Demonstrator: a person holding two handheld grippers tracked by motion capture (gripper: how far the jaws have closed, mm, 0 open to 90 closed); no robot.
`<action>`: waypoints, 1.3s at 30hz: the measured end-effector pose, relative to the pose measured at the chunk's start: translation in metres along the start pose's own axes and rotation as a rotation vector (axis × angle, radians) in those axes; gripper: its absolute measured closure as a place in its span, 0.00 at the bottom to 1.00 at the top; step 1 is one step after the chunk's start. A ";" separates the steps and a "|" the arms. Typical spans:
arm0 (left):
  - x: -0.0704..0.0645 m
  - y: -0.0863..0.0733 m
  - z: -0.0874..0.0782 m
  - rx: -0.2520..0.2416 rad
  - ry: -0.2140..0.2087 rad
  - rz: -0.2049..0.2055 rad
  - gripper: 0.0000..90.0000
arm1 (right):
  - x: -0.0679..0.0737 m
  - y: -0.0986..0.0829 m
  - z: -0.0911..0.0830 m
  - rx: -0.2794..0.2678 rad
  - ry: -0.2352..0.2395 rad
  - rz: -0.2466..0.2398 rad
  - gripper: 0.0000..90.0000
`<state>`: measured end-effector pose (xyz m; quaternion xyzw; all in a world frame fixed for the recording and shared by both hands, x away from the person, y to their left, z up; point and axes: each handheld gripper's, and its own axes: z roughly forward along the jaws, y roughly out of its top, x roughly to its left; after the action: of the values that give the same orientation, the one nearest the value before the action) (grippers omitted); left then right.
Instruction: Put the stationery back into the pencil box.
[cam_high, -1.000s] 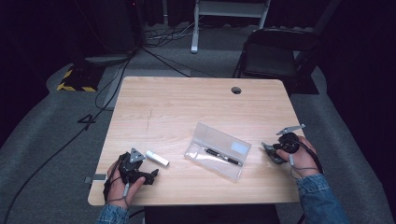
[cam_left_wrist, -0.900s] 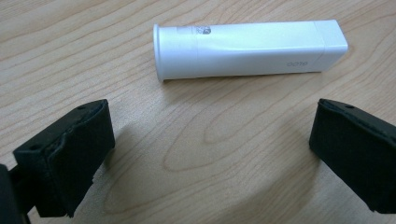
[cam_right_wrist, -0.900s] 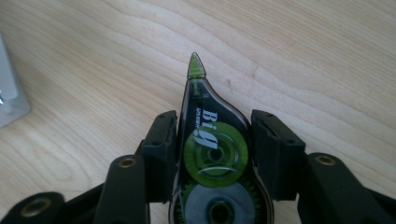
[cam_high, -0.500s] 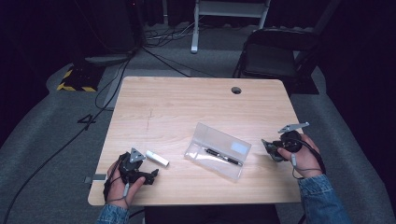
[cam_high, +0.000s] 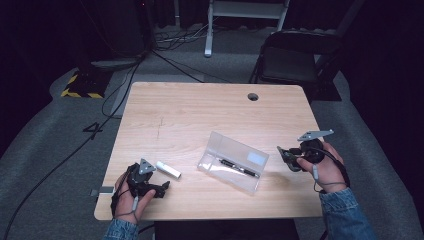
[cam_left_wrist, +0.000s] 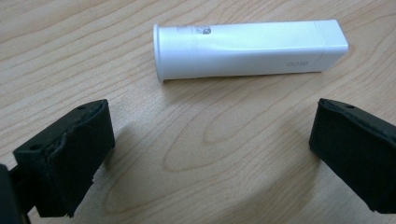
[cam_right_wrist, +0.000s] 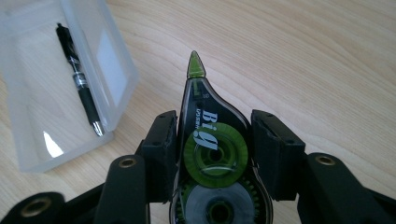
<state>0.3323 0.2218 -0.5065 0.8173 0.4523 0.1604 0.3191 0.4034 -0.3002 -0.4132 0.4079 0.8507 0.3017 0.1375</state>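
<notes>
Wooden table (cam_high: 200, 110) carries, from the left, the left gripper (cam_high: 159, 189) with jaws spread wide and empty just short of a white tube (cam_high: 168, 169), whose printed label reads in the left gripper view. Mid-table lies a clear case (cam_high: 233, 161) holding 1 black pen (cam_high: 239, 167). At the right edge, the right gripper (cam_high: 284, 157) clamps a green correction-tape dispenser (cam_right_wrist: 208, 140), identifiable in the right gripper view.

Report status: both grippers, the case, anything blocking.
Left gripper open before white tube. Right gripper shut on correction tape. Clear case open, pen inside. Nothing blocking.

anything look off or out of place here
Nothing stands out. The clear case lies open with a pen inside, the white tube lies flat, and the right gripper holds the correction tape squarely.
</notes>
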 end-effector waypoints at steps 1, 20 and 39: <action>0.000 0.000 0.000 0.000 0.003 0.001 0.00 | 0.001 0.002 -0.001 -0.006 0.004 -0.001 0.59; 0.000 -0.001 -0.001 0.000 0.005 -0.002 0.00 | 0.035 0.025 -0.013 -0.103 0.087 -0.071 0.59; -0.001 -0.001 -0.001 0.000 0.005 -0.003 0.00 | 0.071 0.035 -0.002 -0.120 0.185 -0.139 0.59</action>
<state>0.3312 0.2219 -0.5064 0.8162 0.4541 0.1622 0.3182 0.3793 -0.2286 -0.3892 0.3094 0.8665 0.3781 0.1029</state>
